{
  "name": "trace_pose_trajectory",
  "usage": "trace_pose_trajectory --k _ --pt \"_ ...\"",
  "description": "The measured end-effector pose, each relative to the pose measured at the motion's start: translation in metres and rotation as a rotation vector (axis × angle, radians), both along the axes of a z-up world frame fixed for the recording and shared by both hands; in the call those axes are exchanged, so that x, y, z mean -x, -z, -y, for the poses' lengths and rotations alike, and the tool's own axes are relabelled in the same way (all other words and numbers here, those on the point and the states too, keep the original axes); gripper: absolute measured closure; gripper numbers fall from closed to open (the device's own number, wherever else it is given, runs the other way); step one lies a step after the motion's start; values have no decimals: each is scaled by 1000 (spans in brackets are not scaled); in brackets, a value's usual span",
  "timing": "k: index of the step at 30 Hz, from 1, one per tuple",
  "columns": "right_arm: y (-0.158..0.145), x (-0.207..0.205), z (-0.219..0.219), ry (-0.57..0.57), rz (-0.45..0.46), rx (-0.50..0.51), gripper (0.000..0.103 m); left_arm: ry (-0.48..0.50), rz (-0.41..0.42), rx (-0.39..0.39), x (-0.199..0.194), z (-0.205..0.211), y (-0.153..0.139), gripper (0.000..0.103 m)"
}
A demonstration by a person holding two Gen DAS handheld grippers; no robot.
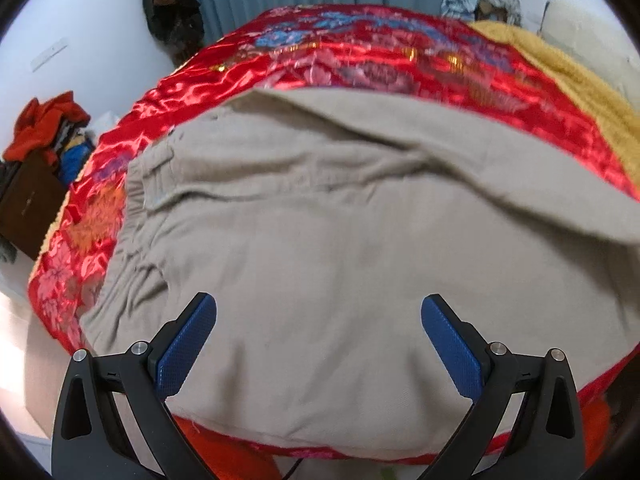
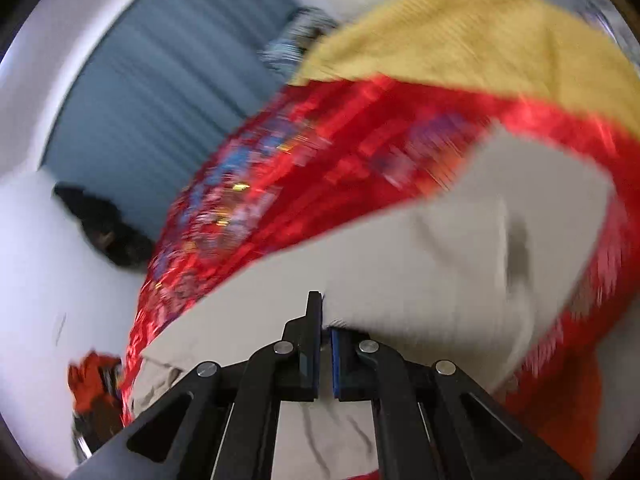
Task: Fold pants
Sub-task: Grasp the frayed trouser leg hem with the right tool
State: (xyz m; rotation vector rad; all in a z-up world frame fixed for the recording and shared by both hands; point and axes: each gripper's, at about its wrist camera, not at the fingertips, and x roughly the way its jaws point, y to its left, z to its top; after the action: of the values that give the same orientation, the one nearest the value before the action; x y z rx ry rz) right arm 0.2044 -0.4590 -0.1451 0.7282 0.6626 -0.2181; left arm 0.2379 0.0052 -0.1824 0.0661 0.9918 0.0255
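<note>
The beige cotton pants (image 1: 320,240) are spread over a shiny red floral satin bedcover (image 1: 360,52), beside a mustard-yellow fleece blanket (image 1: 560,80). The left gripper (image 1: 319,312) is held wide apart above the cloth, gripping nothing. The right gripper (image 2: 325,320) is pinched closed on a fold of the pants, in a blurred view.

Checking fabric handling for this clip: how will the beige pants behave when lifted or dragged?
The pants probably drape limply: they lie in soft wrinkles and a turned-over layer. They may slide easily on the glossy red bedspread. The right gripper, jaws shut on cloth, likely lifts only that edge.
</note>
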Motion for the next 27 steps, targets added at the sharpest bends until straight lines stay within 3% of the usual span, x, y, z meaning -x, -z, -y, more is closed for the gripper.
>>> trace_pose_trajectory --k 4,7,11,14,16,21,27 --pt "-42 -3 -20 -83 74 80 99 -29 -22 91 -20 -12 -10 1" --pt "-69 -2 -33 -124 124 119 99 -38 -48 205 -35 -22 -14 1" --pt "-95 6 -46 -163 168 131 99 -54 -109 464 -59 -43 -17 1" --pt "-109 13 -53 -198 201 157 99 -128 -120 624 -73 -64 -16 1" --pt "-119 16 -59 -223 214 172 99 -168 -125 691 -84 -74 -13 1" --pt "-136 29 -69 -277 246 192 99 -213 -151 758 -113 -81 -4 1" --pt "-162 66 -71 -338 331 191 99 -198 -162 766 -145 -72 -6 1"
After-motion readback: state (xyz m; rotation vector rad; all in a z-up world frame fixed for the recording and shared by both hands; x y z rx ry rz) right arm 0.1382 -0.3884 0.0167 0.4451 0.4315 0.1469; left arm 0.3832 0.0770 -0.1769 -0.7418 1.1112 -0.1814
